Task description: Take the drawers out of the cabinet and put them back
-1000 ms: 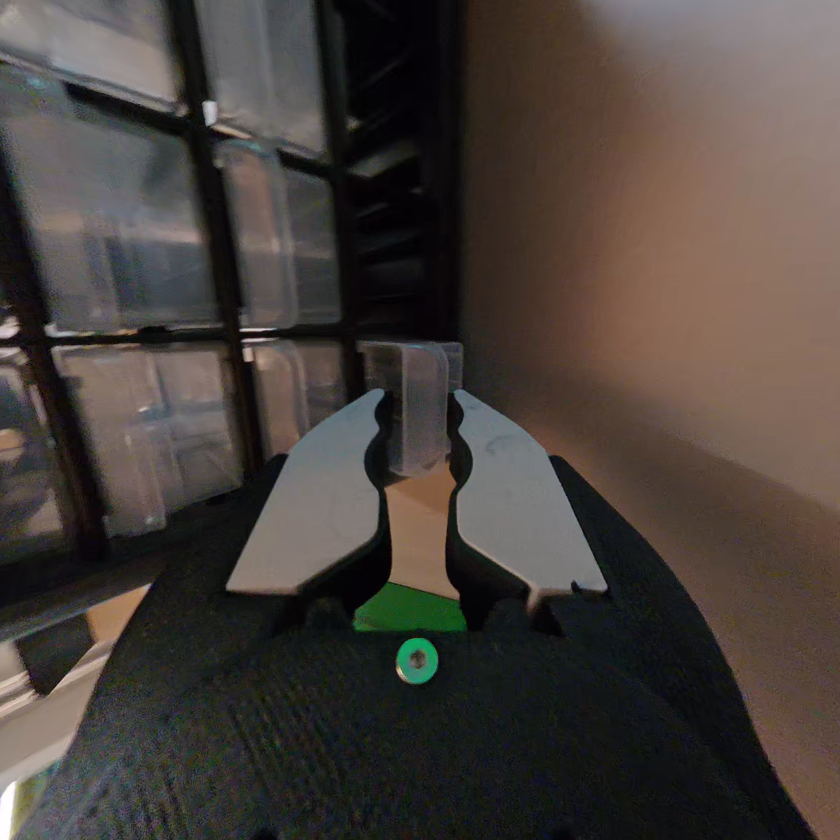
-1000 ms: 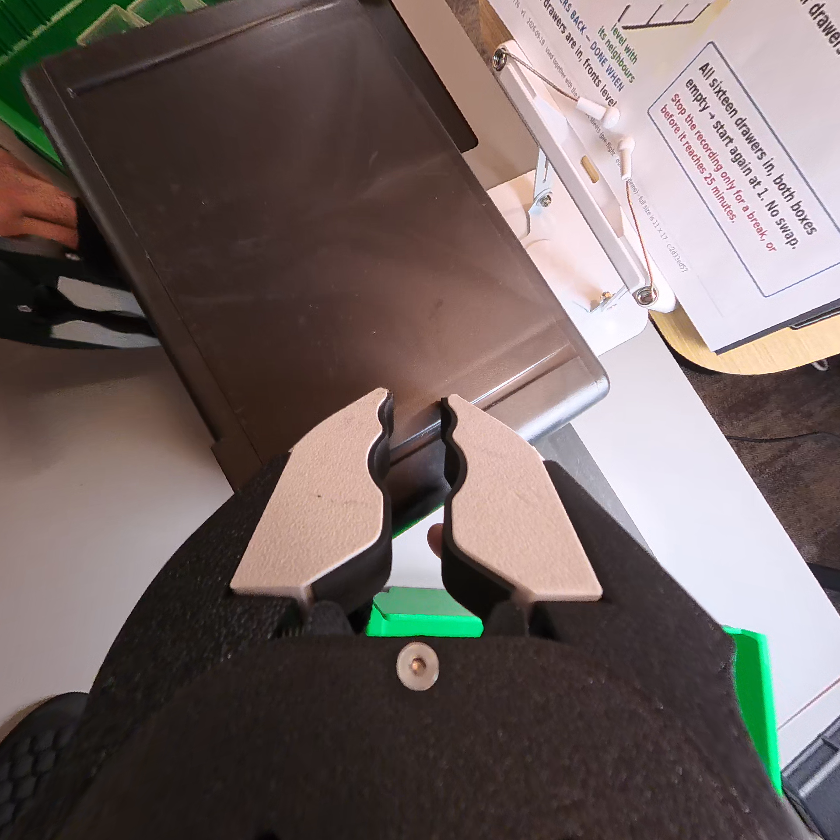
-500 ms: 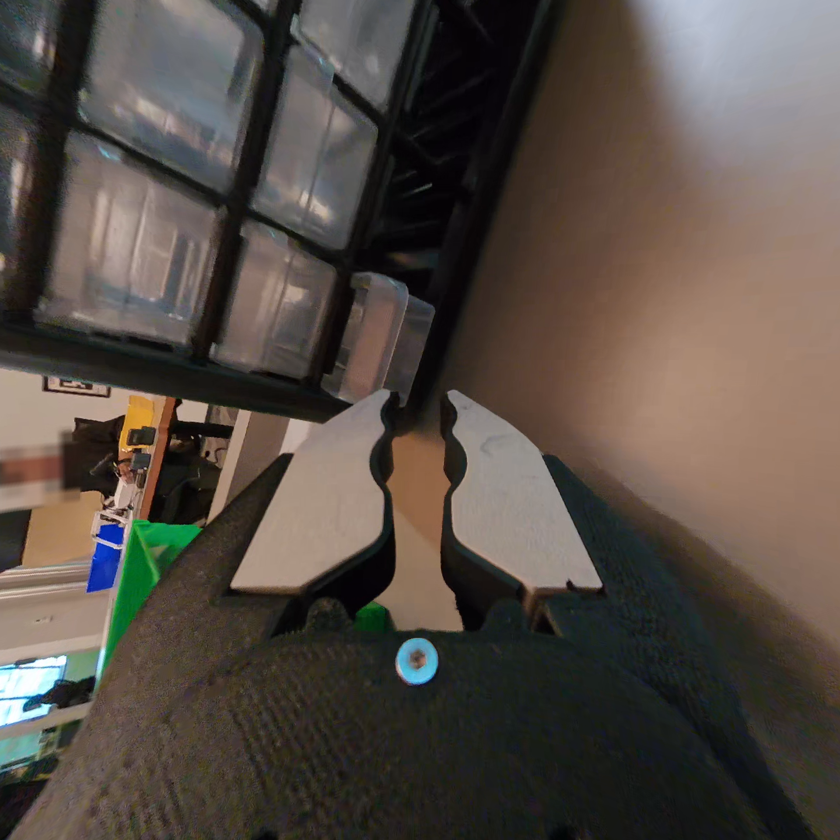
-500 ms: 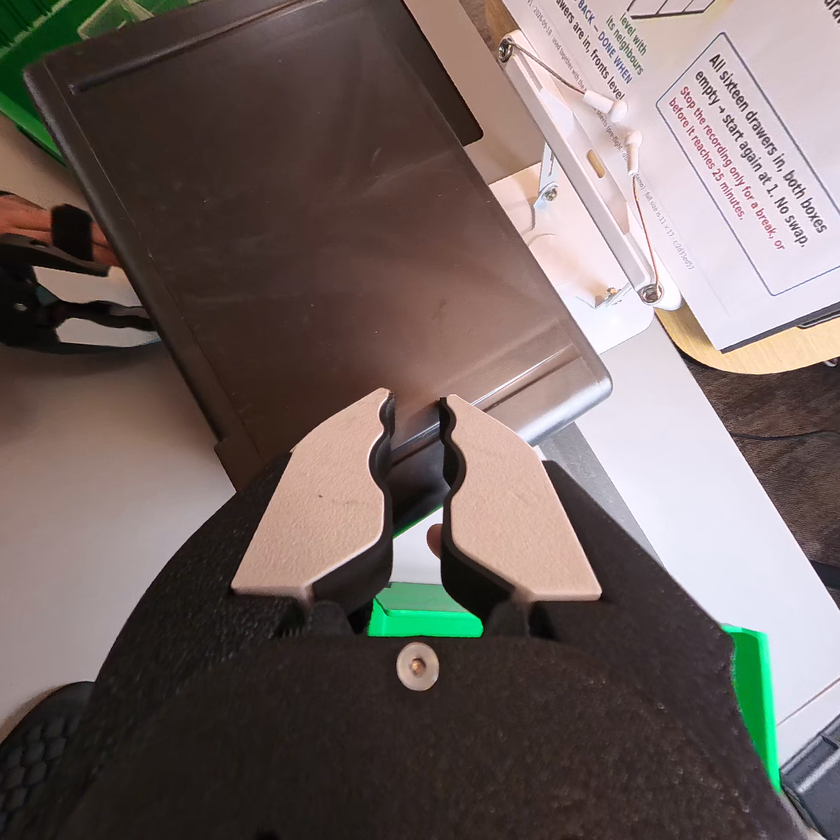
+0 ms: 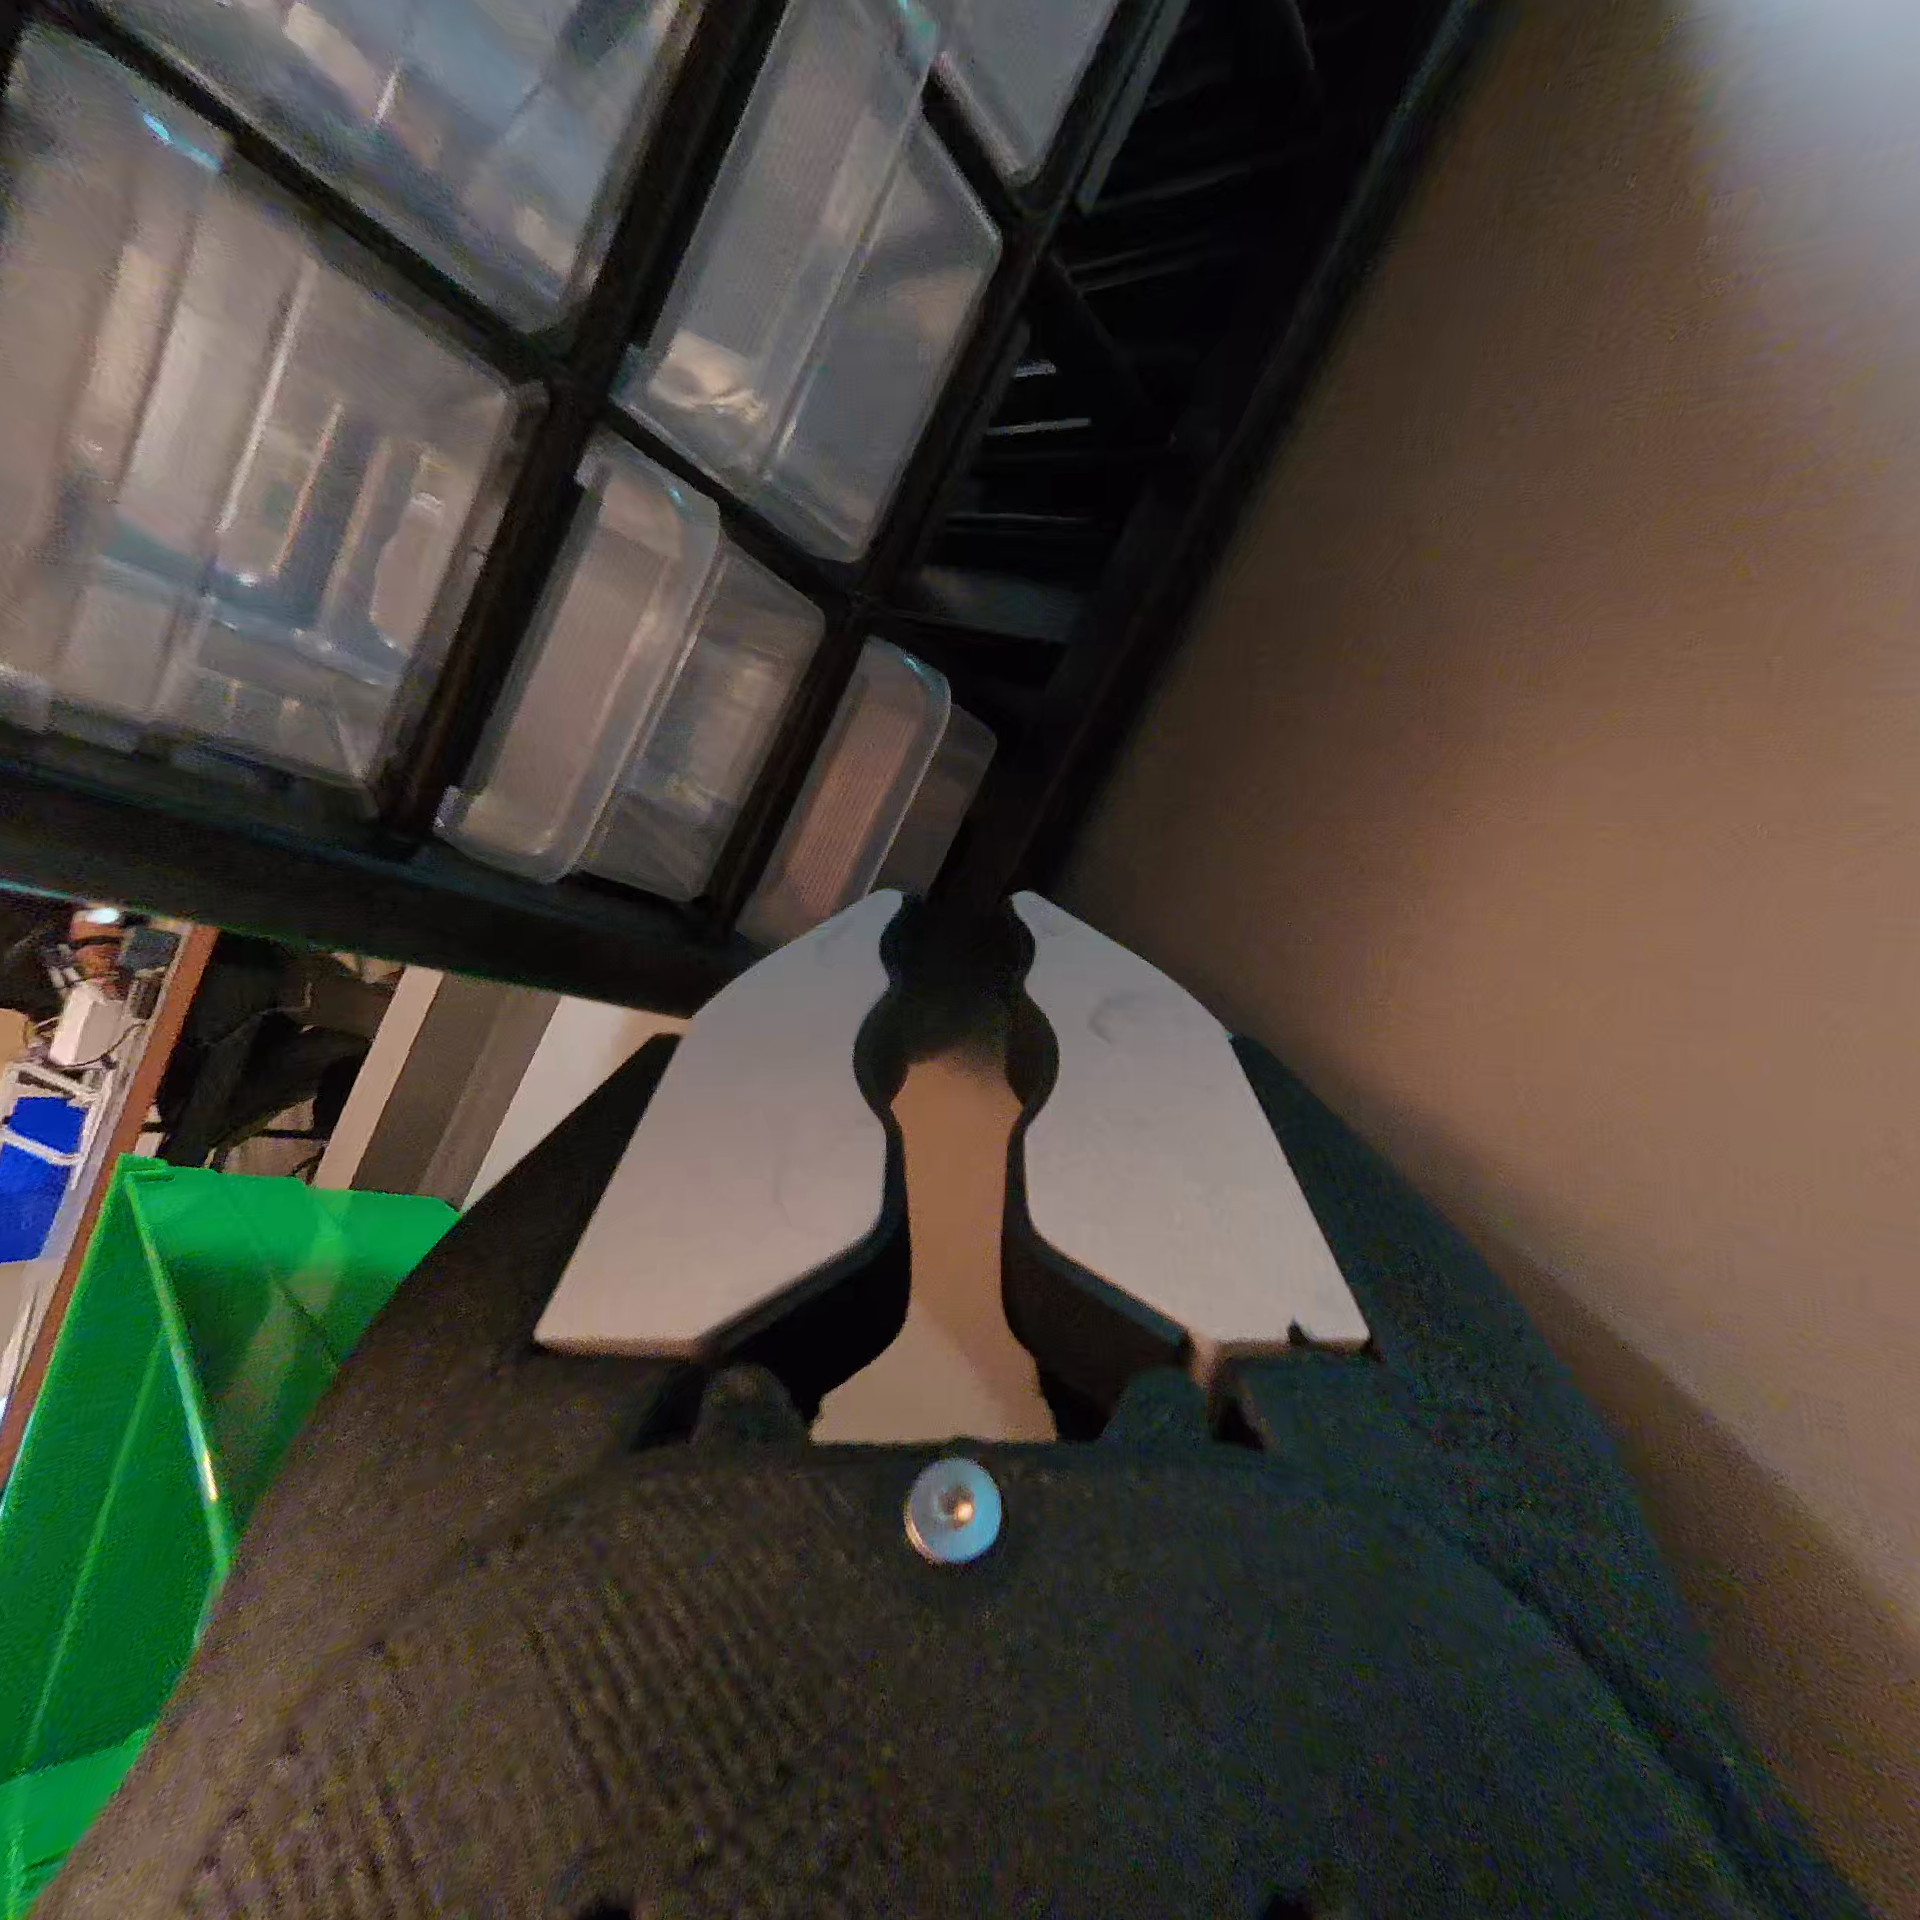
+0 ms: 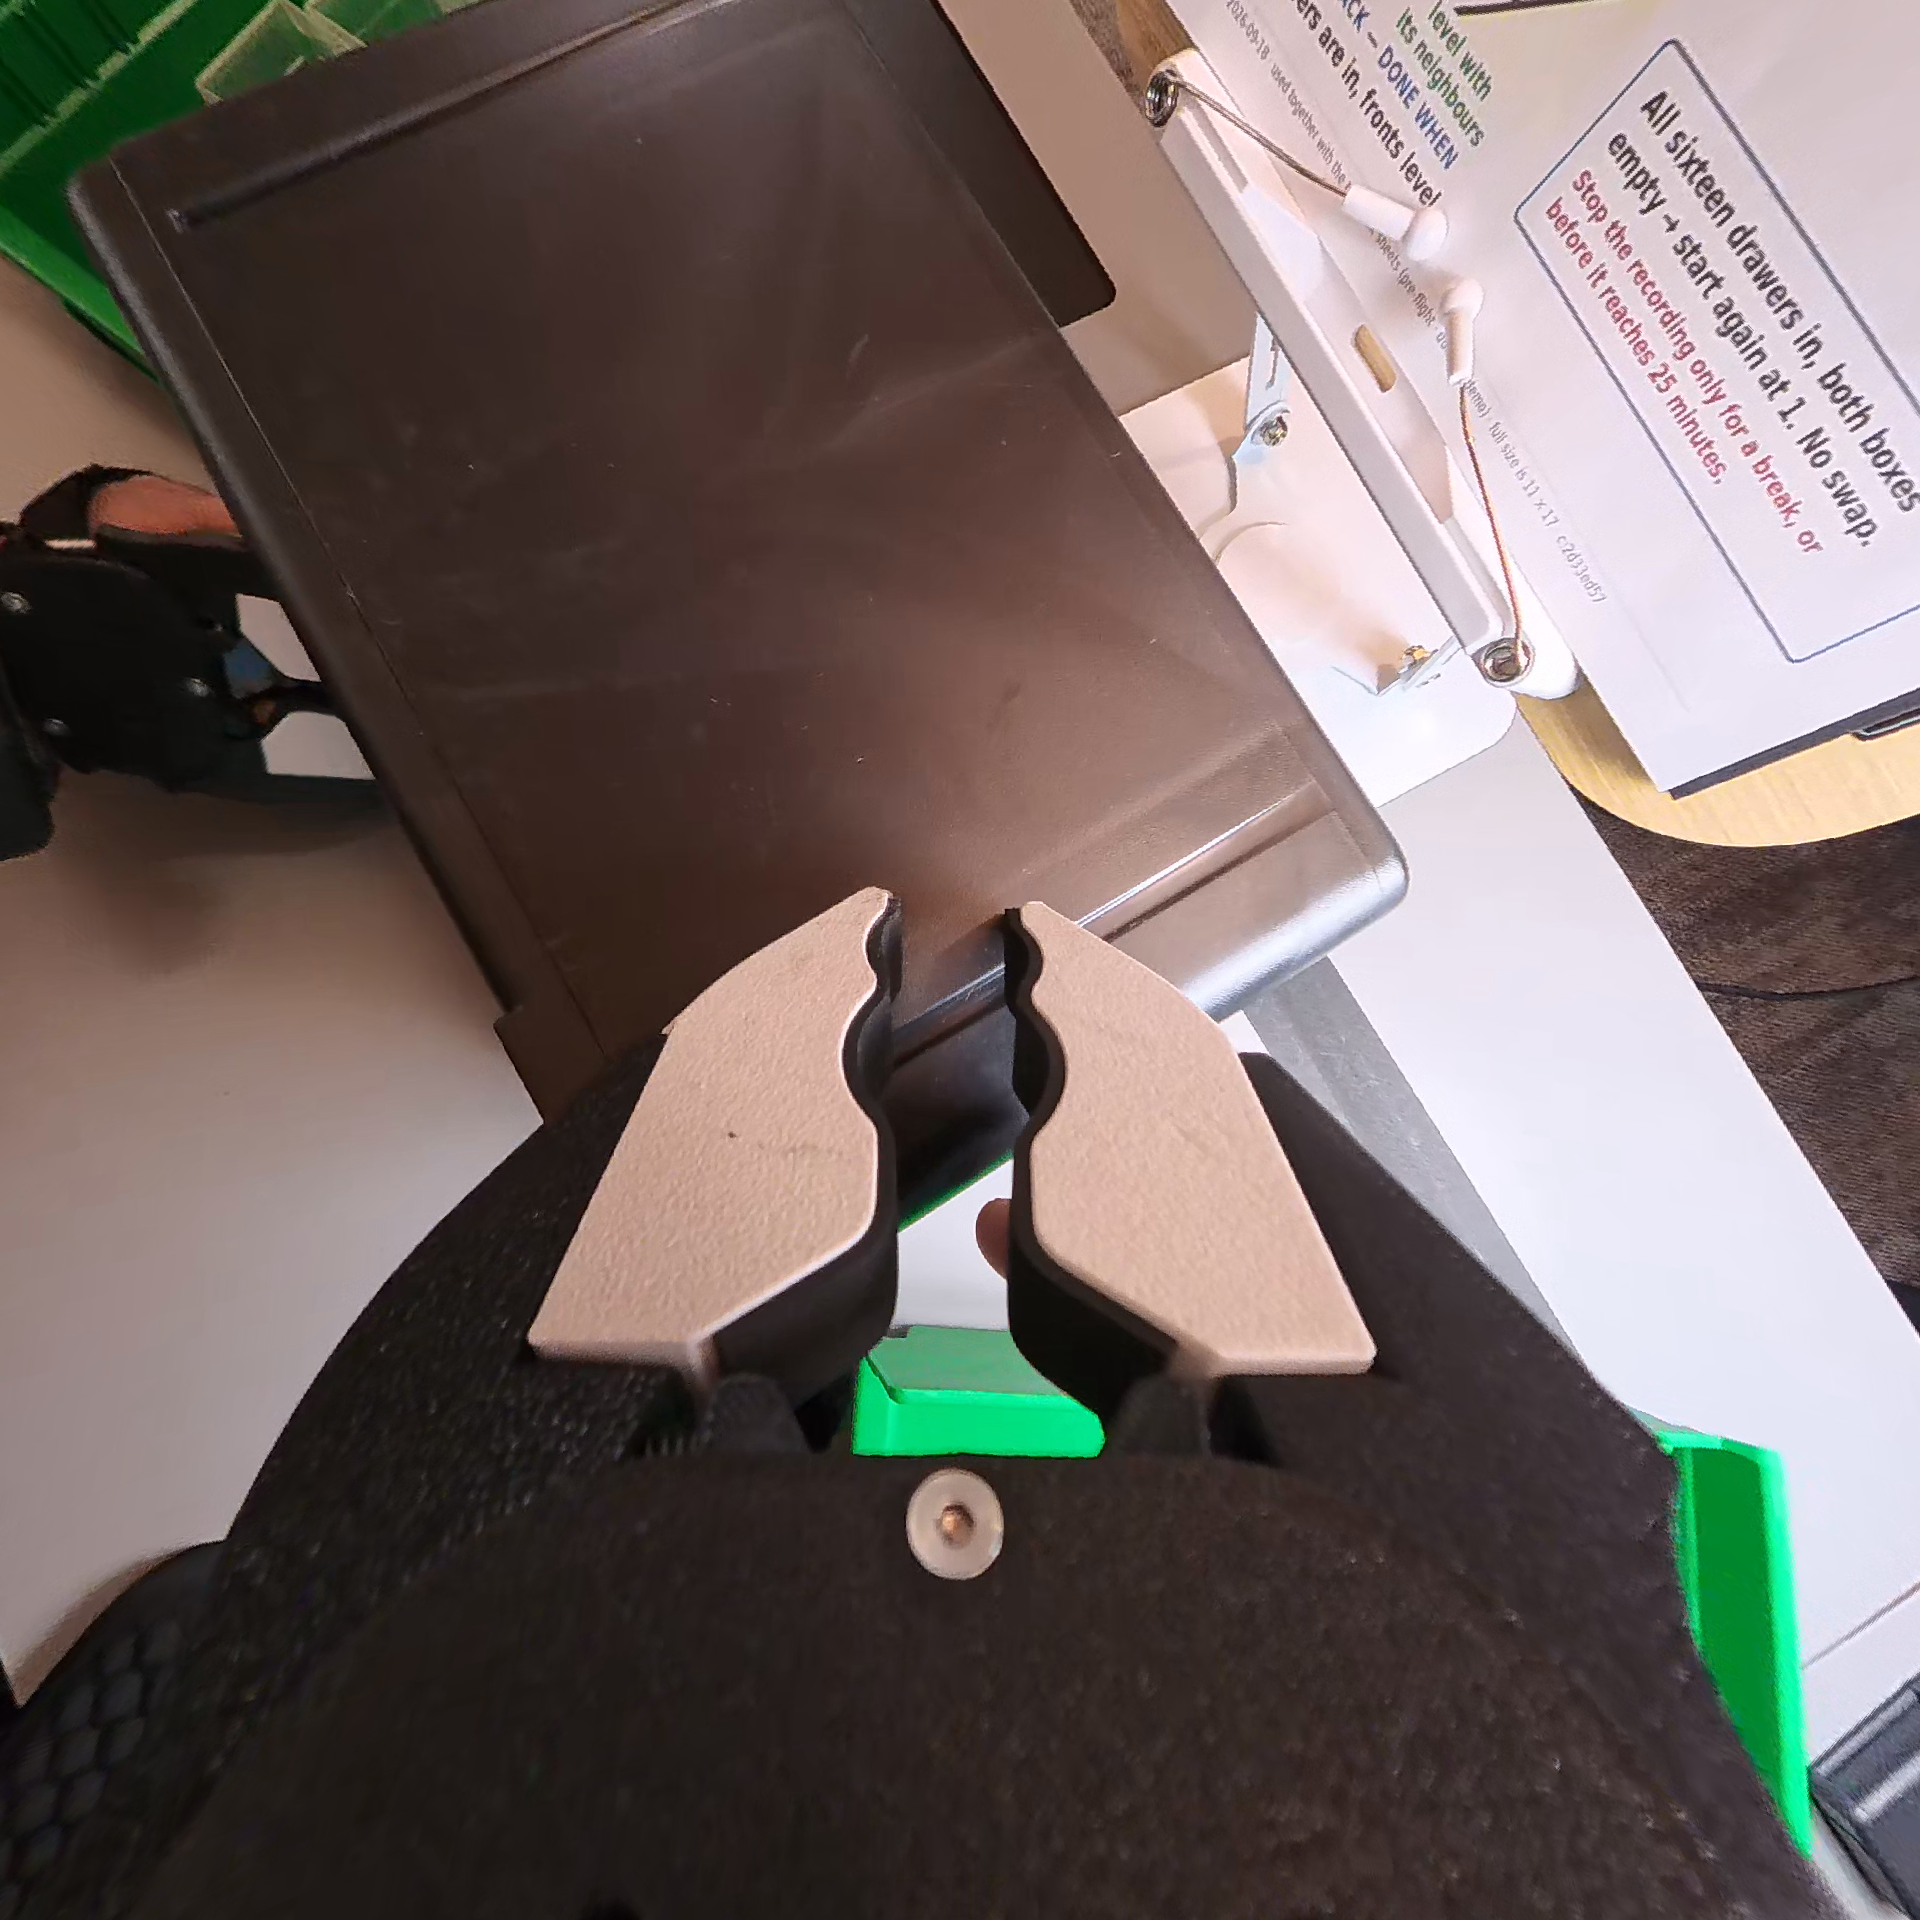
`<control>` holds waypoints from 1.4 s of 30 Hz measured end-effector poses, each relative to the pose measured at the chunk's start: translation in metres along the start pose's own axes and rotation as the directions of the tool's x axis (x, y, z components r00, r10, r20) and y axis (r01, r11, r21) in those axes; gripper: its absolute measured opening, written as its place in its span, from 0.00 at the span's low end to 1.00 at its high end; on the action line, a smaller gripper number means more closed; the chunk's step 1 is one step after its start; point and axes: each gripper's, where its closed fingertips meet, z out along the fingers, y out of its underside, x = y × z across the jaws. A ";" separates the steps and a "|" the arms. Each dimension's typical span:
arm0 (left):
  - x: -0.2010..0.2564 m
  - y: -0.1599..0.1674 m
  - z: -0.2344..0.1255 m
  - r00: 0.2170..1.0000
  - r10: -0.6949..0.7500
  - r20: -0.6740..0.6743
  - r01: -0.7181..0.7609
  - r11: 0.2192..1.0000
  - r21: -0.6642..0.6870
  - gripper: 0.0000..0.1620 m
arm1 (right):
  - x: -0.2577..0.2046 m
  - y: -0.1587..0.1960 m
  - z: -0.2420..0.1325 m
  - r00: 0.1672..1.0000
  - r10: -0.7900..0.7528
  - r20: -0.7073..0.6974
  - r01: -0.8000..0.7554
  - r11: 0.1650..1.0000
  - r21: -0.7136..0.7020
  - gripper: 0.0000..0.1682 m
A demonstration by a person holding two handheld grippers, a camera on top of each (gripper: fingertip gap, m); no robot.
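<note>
The black cabinet (image 5: 582, 405) fills the upper left of the left wrist view, with several clear drawers in it. The bottom right drawer (image 5: 873, 769) stands a little proud of its slot, just left of my left gripper (image 5: 956, 914). The slots above it (image 5: 1091, 364) are dark and empty. My left gripper's jaws are narrowly apart and hold nothing; the cabinet's dark lower corner shows between the tips. In the right wrist view my right gripper (image 6: 951, 914) is open, its fingers standing astride the near edge of the cabinet's top (image 6: 675, 520). The left gripper (image 6: 301, 743) also shows there, at the cabinet's front.
A green bin (image 5: 156, 1403) stands at the lower left of the left wrist view. A printed sheet (image 6: 1714, 312) on a white stand (image 6: 1351, 468) lies right of the cabinet. A green part (image 6: 1745, 1662) sits at the lower right. The white table (image 6: 208, 1143) runs to the left.
My left gripper let go of the clear drawer's handle, which it was around a second ago. It drew back, rolled, and its jaws narrowed on nothing. The right gripper has stayed put.
</note>
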 end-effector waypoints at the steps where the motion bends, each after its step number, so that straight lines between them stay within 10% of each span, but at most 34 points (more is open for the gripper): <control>1: 0.002 -0.001 -0.004 1.000 -0.001 -0.018 0.001 1.000 0.001 0.10 | 0.000 0.000 0.000 1.000 0.000 0.000 0.000 1.000 0.002 0.11; 7: -0.041 -0.003 -0.061 0.997 -0.035 -0.064 0.039 0.997 0.066 0.12 | 0.000 0.000 0.000 1.000 -0.007 -0.008 0.007 1.000 0.002 0.11; 12: -0.131 0.082 -0.097 0.994 0.060 -0.096 -0.081 0.970 -0.227 0.17 | 0.000 0.000 0.000 1.000 -0.020 -0.002 0.020 1.000 -0.005 0.11; 18: -0.165 0.197 -0.122 0.907 0.112 -0.407 -0.346 0.748 -0.566 0.21 | 0.001 -0.002 0.002 1.000 -0.002 0.008 0.002 1.000 0.009 0.11; 28: -0.143 0.257 -0.114 0.779 0.032 -0.627 -0.576 0.431 -0.694 0.10 | 0.001 -0.002 0.001 1.000 -0.013 -0.021 0.013 1.000 -0.026 0.10; 36: -0.114 0.223 -0.112 0.777 -0.089 -0.623 -0.461 0.594 -0.659 0.04 | 0.000 -0.002 0.001 0.999 -0.039 -0.035 0.038 0.999 -0.031 0.09; 42: -0.109 0.203 -0.115 0.753 -0.093 -0.651 -0.418 0.696 -0.583 0.18 | 0.000 -0.002 0.001 0.999 -0.024 -0.029 0.023 1.000 -0.016 0.09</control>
